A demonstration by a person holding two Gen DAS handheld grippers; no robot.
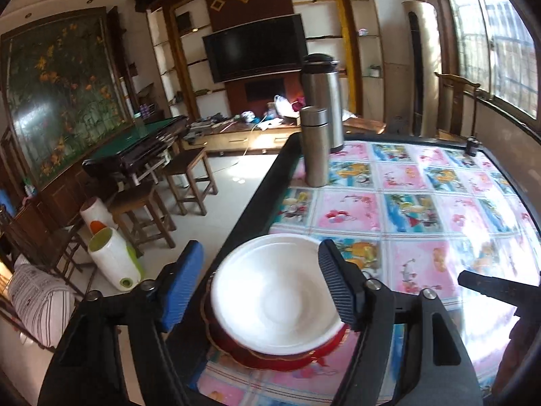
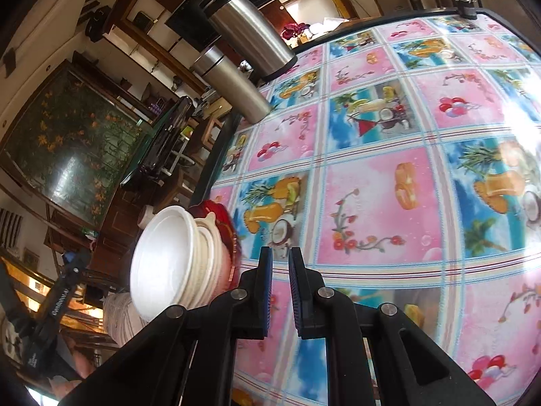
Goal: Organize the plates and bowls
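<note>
White bowls (image 1: pixel 274 291) on red plates (image 1: pixel 287 355)

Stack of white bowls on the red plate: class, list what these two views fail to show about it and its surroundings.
- Left wrist view: the stack of white bowls shows only its top bowl; the count is hidden beneath.
- Left wrist view: the red scalloped plate is mostly covered by the bowls.
- Right wrist view: the bowls are blurred, so an exact count is uncertain.
- Left wrist view: the small dark object at the patterned table's far corner is too small to identify.
</note>
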